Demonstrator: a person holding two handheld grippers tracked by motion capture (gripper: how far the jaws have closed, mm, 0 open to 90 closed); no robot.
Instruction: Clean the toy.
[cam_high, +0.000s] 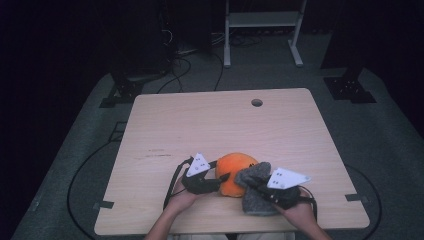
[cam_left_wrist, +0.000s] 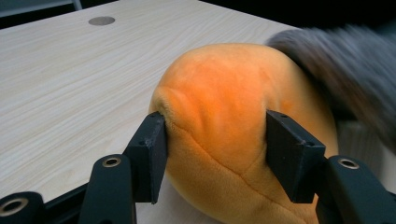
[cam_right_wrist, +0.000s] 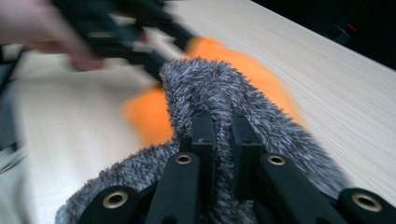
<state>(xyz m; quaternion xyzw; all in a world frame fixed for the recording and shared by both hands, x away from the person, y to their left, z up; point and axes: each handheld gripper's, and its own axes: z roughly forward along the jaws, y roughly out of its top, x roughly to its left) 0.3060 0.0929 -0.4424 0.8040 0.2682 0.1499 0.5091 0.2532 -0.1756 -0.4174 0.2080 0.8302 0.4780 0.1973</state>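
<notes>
Left gripper (cam_left_wrist: 215, 140) pinches my orange plush pumpkin (cam_left_wrist: 233, 126) at the near table edge; right gripper (cam_right_wrist: 223, 135) clamps the grey fleece cloth (cam_right_wrist: 219, 93) draped against it. Both soft, light, compressible: grip bulges and folds.

In your left gripper view, the grey fleece cloth (cam_left_wrist: 345, 70) is smeared with blur and runs off the right edge, and the orange plush (cam_left_wrist: 233, 126) is cut off at the bottom. In your right gripper view, the other hand (cam_right_wrist: 32, 28) is blurred, and the cloth hides much of the plush. From above, the cloth covers the plush's right side.
</notes>
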